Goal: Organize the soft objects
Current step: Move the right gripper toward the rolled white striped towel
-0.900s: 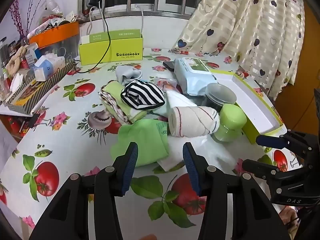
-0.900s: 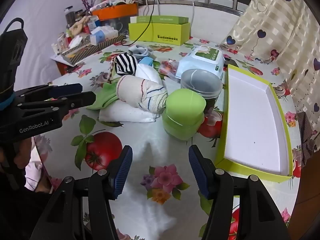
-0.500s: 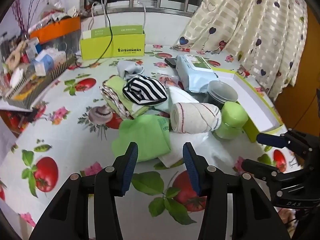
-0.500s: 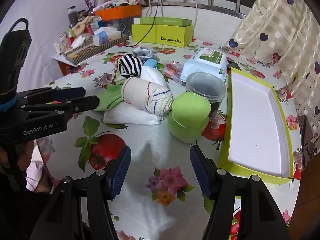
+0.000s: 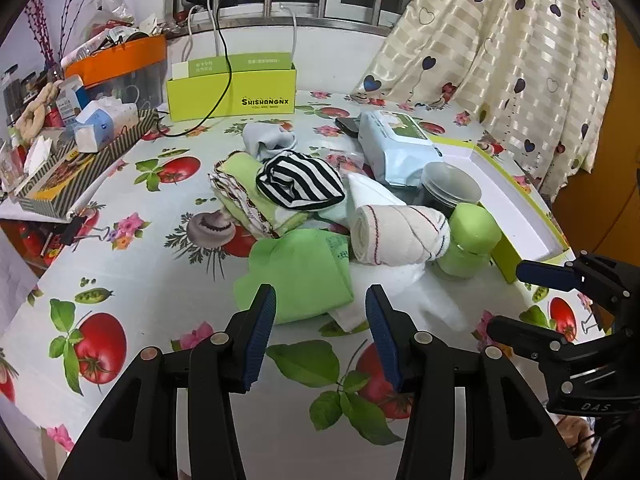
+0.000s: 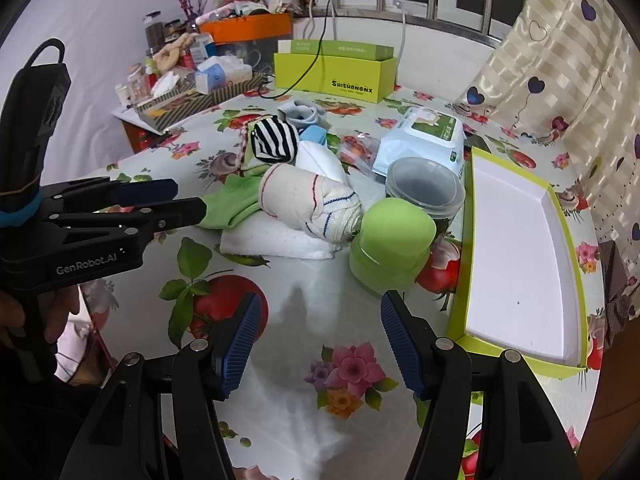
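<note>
Green cloth (image 5: 298, 276) lying flat on the fruit-print surface (image 5: 132, 280), just beyond the left gripper (image 5: 320, 314); jaws spread, nothing between the pads. Overlapping a white folded towel (image 6: 276, 240), with a rolled cream towel (image 5: 396, 236) on top. Behind, a striped black-and-white sock (image 5: 300, 186) on a patterned green cloth (image 5: 240, 188), plus a grey sock (image 5: 266, 140) farther back. Beside the roll, a green lidded jar (image 6: 390, 248) and a clear tub (image 6: 424, 188). Right gripper (image 6: 320, 336) hovering over bare surface near the jar, jaws released and empty. To the right, a lime-edged white tray (image 6: 520, 248), touching none of the cloths.
</note>
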The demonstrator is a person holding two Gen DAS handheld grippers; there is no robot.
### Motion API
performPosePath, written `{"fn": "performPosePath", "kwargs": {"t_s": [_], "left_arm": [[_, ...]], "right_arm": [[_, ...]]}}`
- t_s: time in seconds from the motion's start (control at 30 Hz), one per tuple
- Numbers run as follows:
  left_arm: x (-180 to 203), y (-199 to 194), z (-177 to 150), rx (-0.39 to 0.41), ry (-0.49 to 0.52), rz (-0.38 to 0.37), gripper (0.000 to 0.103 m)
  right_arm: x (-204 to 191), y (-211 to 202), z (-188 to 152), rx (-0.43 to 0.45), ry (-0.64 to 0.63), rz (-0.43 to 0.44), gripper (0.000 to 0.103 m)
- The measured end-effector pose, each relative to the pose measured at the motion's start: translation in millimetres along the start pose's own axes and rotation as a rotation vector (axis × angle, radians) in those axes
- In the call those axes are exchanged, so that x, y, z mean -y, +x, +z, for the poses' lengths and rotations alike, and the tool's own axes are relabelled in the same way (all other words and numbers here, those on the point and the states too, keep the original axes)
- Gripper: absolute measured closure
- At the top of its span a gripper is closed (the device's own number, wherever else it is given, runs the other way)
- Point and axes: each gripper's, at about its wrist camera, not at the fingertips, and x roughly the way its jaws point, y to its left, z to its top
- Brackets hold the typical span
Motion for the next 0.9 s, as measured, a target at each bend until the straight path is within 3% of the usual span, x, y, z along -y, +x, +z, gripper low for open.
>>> {"fn": "performPosePath", "kwargs": {"t_s": [0.9], "left_arm": [[-4.6, 4.8, -0.1, -0.01, 0.001, -0.002, 0.055]], "right_arm": [[-6.3, 0.5, 6.1, 0.018, -0.027, 0.027, 0.04]]}}
